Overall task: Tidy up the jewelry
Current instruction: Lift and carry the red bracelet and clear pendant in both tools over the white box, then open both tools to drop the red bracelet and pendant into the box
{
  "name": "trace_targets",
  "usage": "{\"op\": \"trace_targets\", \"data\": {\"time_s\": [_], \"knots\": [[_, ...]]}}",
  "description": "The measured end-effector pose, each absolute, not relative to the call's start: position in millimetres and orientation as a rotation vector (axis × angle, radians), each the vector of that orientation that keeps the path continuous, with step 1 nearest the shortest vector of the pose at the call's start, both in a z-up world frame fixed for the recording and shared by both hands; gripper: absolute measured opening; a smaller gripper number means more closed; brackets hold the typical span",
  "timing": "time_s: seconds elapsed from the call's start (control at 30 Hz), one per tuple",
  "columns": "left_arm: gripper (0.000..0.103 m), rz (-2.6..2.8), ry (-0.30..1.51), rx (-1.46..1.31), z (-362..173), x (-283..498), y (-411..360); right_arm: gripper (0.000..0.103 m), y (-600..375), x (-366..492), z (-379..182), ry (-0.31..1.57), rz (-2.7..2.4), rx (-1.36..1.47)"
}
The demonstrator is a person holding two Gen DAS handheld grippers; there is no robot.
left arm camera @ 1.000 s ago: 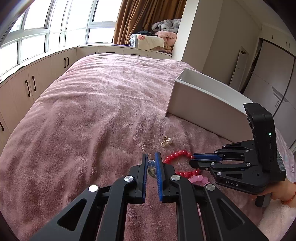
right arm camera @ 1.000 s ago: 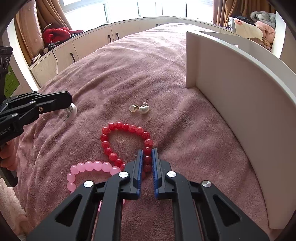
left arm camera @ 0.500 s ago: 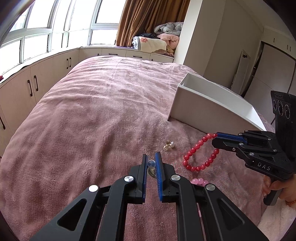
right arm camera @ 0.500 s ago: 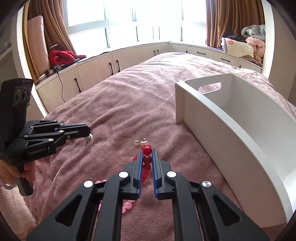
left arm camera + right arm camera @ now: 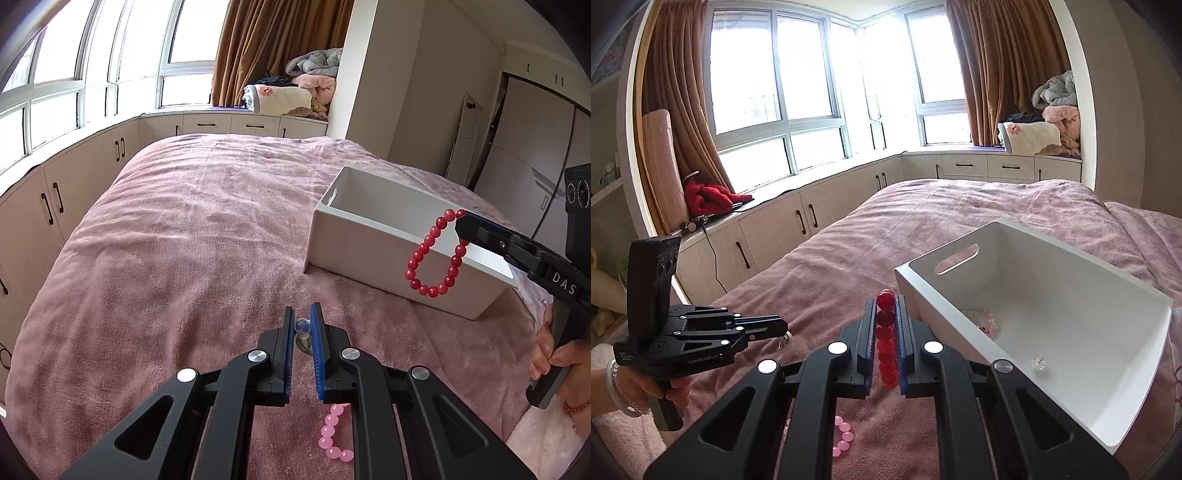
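My right gripper (image 5: 886, 306) is shut on a red bead bracelet (image 5: 436, 254) and holds it in the air beside the near wall of the white box (image 5: 388, 254); the bracelet hangs as a loop below its tip (image 5: 461, 218). My left gripper (image 5: 303, 317) is shut on a small earring with a clear bead (image 5: 302, 326), held above the pink bedspread; it also shows in the right wrist view (image 5: 783, 332). A pink bead bracelet (image 5: 332, 432) lies on the bed under both grippers. The box (image 5: 1108, 424) holds small jewelry pieces (image 5: 988, 321) and a clear crystal piece (image 5: 1038, 363).
The pink bedspread (image 5: 184, 240) stretches far and left. Low cabinets (image 5: 812, 218) run under the curved windows. Folded blankets (image 5: 288, 96) sit on the window seat. A white fluffy rug (image 5: 543, 439) shows at the bed's near right.
My right gripper has lifted the red bracelet off the bed and carried it up beside the white box. My left gripper has risen with the earring still in it.
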State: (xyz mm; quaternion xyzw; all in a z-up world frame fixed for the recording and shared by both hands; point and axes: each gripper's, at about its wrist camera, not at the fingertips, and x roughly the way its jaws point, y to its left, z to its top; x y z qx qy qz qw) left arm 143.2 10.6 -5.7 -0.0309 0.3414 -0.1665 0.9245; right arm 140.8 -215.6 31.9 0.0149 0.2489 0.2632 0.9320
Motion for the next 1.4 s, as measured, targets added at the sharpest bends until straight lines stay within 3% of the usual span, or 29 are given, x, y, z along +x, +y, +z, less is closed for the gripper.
{"op": "trace_targets", "data": {"time_s": [0.27,0.7,0.97,1.4], "knots": [[0.014,-0.384,0.655,-0.029,46,166,-27,0.010,-257,129,62,0.350,0.415,0.100],[0.014,-0.475,0.685,-0.049,96,222,-103,0.010,-325,126,70,0.302,0.211,0.171],[0.014,-0.477,0.751,0.028,88,268,-155,0.010,-350,137,64,0.327,0.155,0.192],[0.014,-0.427,0.895,0.107,31,335,-196,0.010,-346,169,37,0.458,0.158,0.171]]}}
